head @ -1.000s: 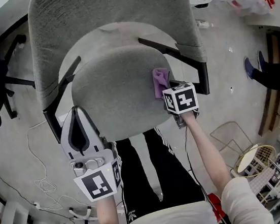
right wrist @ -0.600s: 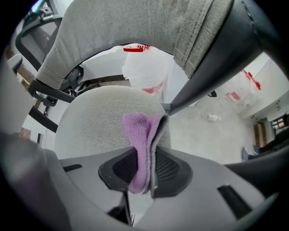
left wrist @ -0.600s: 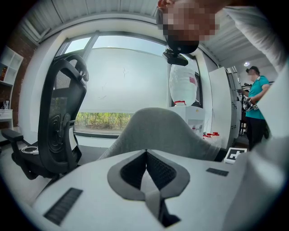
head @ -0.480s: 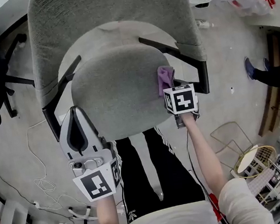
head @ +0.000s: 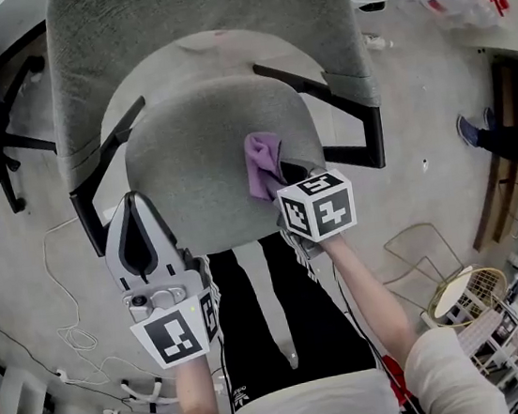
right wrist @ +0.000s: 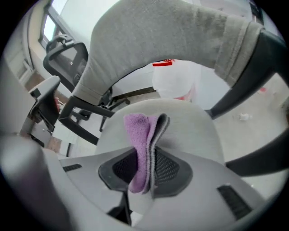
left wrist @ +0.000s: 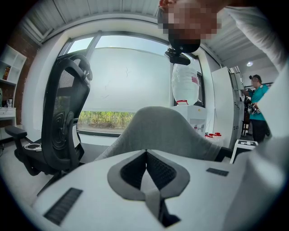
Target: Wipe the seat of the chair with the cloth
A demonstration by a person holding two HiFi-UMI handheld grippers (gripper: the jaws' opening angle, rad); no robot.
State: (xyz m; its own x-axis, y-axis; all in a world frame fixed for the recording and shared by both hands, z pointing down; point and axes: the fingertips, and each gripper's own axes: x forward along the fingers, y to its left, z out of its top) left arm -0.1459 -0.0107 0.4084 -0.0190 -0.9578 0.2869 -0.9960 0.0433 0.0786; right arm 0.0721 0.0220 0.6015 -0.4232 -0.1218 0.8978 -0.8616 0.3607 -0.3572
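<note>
My right gripper is clamped on the cloth. The purple fold stands up between the jaws and sticks out past their tips. From the head view, the cloth lies on the right half of the seat, a little in from the front right edge. It looks to be pressed against the grey fabric, though I can't be sure how firmly. The right armrest is close beside it.

My left gripper has its jaws drawn together with nothing between them. It hangs by the seat's front left edge and takes no part in the work.

I judge this to be the middle of the wiping itself: the cloth is in hand and on the seat, but most of the surface, the whole left half and the back edge under the backrest, lies beyond where the cloth is now.

The next move calls for dragging the cloth across toward the left edge. I should keep steady downward pressure so the fold stays flat against the fabric, and a tight grip so it doesn't slip out. I should also keep clear of the armrest on the way back.
</note>
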